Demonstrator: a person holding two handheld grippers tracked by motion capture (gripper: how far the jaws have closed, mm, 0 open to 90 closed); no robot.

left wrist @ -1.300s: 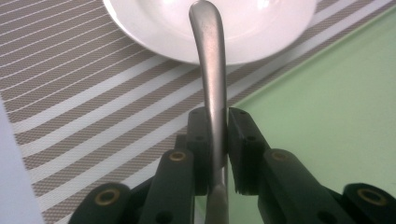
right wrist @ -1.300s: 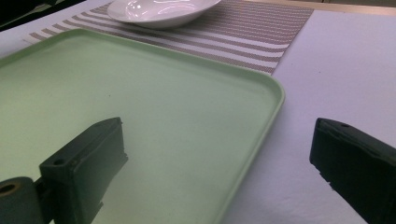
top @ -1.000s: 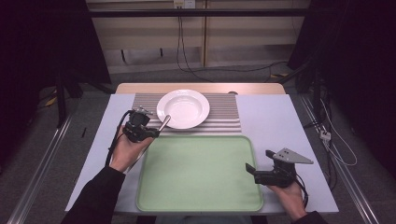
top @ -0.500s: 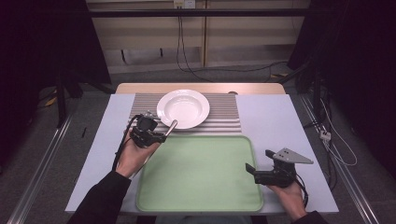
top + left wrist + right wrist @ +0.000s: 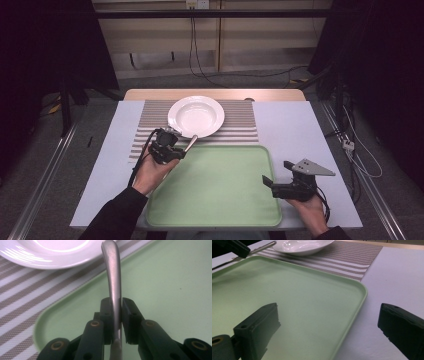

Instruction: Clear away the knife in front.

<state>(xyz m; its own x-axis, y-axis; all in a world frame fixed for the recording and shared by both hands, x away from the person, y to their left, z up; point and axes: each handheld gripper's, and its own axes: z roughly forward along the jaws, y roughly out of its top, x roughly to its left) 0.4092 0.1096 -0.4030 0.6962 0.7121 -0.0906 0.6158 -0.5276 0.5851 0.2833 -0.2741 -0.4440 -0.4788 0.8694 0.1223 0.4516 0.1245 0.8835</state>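
- A metal utensil handle [image 5: 113, 277] is clamped between the jaws of the left tongs [image 5: 117, 315]; in the left gripper view the handle rises straight up from the jaws, and its far end is seen against the near rim of the white plate [image 5: 50, 255]. Which kind of utensil it is cannot be told, as the working end is hidden below the jaws.
- In the high view the handle [image 5: 191, 143] is held just beyond the far left corner of the green tray [image 5: 220, 200], slanting from the left tongs [image 5: 172, 151] up towards the plate [image 5: 196, 116].
- The left tongs are held over the far left corner of the tray — the curved tray rim [image 5: 40, 322] is seen under the jaws.
- The plate is set on a striped placemat [image 5: 240, 125], which lies just beyond the tray's far edge.
- The right tongs [image 5: 275, 186] are held at the tray's near right corner, with the jaws spread wide apart and nothing between them; in the right gripper view one jaw is seen over the tray [image 5: 312, 310] and the other over the pale worktop [image 5: 392, 272].
- Tray and placemat are both carried by the worktop [image 5: 295, 125] — the tray nearer the person.
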